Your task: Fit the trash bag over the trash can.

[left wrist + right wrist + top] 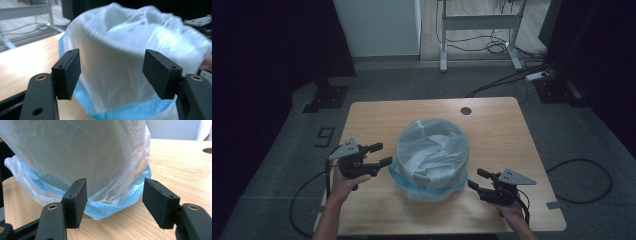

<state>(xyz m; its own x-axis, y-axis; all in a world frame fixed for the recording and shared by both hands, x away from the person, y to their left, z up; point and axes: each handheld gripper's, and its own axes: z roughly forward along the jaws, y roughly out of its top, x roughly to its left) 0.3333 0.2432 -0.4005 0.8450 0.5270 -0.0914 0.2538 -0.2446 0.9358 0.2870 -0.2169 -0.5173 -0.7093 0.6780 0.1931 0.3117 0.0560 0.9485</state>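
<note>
Translucent crinkled plastic bag [432, 150], matt wood-grain table [372, 115], matt black jaw pads

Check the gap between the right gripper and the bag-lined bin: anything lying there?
Nothing: in the right gripper view only bare wooden table separates the open right gripper from the bin.

place: lab | cues: floor cables [499, 47]; metal stand [479, 30]; dark curtains [267, 45]

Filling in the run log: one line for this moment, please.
bin: upright, bag folded over rim | left gripper: open beside it | right gripper: open beside it | table
</note>
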